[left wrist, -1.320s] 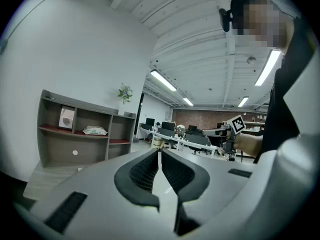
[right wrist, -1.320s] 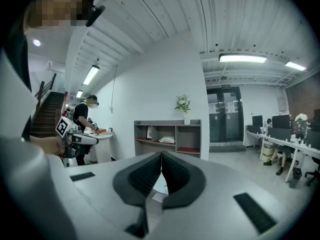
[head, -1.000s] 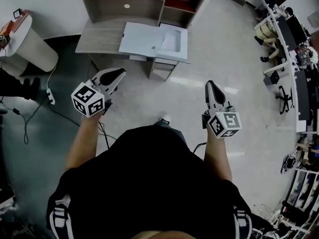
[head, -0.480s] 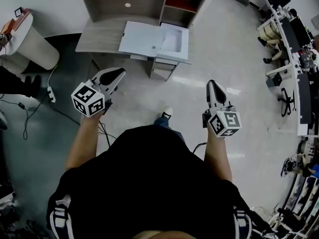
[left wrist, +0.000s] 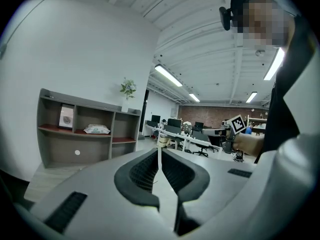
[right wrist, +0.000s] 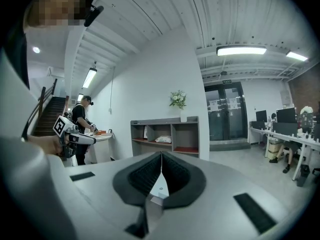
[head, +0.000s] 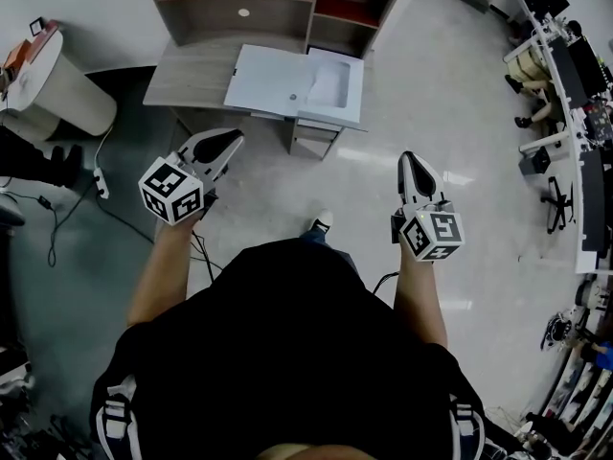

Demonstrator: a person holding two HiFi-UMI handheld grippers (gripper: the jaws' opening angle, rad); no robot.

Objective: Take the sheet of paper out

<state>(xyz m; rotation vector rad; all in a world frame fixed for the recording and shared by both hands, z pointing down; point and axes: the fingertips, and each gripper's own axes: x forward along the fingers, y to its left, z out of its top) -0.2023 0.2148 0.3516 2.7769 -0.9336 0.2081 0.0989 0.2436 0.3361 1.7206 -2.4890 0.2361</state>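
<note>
I have stepped slightly nearer the desk (head: 187, 70). My left gripper (head: 230, 140) and right gripper (head: 410, 159) stay pressed together, empty, well short of the paper (head: 329, 80), which seems to lie in the white printer (head: 268, 80).

Faced open floor (head: 383, 123) up to the desk (head: 187, 70); barred there by printer (head: 278, 80) and shelf (head: 311, 3); hemmed left by round stand (head: 62, 94), cables (head: 51, 242).

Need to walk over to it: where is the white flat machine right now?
The white flat machine sits top centre of the head view, on the right end of the grey wooden desk, in front of the grey cubby shelf.
</note>
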